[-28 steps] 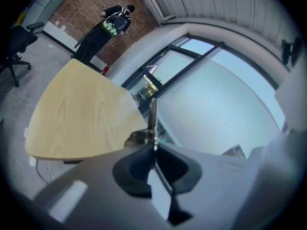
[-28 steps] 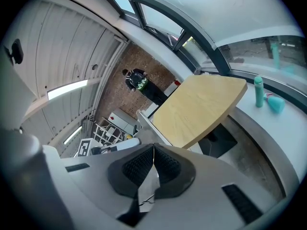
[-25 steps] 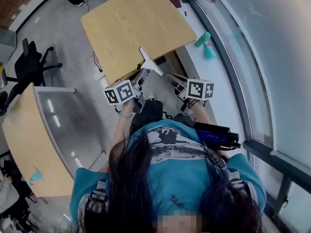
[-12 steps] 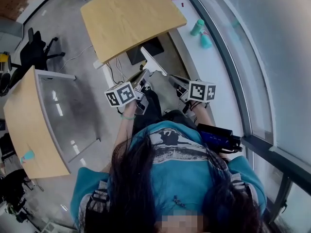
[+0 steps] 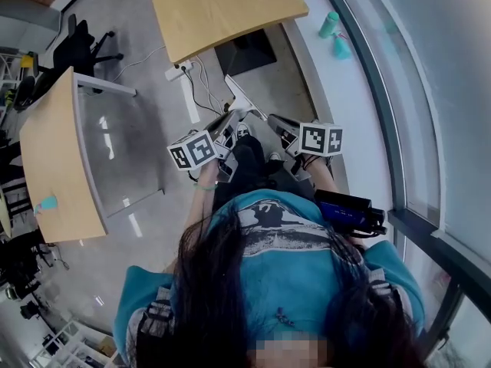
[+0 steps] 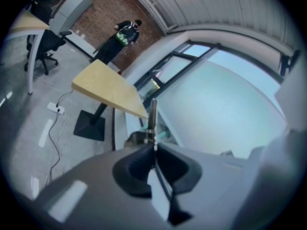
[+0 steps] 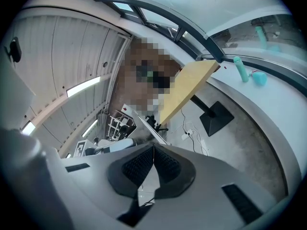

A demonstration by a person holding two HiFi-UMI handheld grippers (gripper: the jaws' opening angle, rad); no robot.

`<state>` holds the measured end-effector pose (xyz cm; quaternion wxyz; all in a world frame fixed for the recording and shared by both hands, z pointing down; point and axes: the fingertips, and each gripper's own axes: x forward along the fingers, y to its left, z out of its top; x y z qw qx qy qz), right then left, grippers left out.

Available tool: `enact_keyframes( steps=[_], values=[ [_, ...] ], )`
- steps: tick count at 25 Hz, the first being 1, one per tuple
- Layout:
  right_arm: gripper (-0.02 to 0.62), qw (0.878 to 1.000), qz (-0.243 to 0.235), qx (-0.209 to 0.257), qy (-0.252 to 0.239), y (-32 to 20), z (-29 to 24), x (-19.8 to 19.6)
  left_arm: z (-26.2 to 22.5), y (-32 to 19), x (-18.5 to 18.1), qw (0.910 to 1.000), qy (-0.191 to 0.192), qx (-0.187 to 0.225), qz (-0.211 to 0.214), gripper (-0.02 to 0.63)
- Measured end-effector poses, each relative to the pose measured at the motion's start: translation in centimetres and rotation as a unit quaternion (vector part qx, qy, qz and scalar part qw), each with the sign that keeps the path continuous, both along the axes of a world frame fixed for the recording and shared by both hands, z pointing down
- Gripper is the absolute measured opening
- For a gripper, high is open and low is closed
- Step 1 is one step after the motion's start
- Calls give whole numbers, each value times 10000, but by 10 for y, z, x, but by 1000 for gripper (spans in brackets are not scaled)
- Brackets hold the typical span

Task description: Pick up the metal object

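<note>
Over grey floor [image 5: 295, 83], mid-frame: gripping metal object [image 5: 244, 104] edge-on with left tongs [image 5: 229, 119], right tongs [image 5: 280, 123] closed empty; thin hold, might twist loose.

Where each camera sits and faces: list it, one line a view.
Head view: on the head, looking steeply down; hair, teal shirt, left tongs, right tongs.
Left gripper view: on the left tongs, toward the window; shut on the metal object.
Right gripper view: on the right tongs, toward the wooden table; shut, empty.
All three share that table.

Office: wooden desks [image 5: 222, 6], swivel chair [image 5: 80, 48], glass wall [image 5: 433, 90].
</note>
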<state>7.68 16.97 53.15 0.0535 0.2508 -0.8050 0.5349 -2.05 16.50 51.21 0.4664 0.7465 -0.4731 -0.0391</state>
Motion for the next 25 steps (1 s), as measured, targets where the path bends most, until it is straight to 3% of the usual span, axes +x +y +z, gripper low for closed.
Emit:
enact_keyframes(
  steps=[15,25],
  values=[
    [12,9997,-95,235,15,43,-17,-16,-22,56,-20,9994,-75,295,-178,17],
    [12,9998,-51,195,41,99,-19,-40,-15,120,-50,9994,3,252,-249,17]
  ],
)
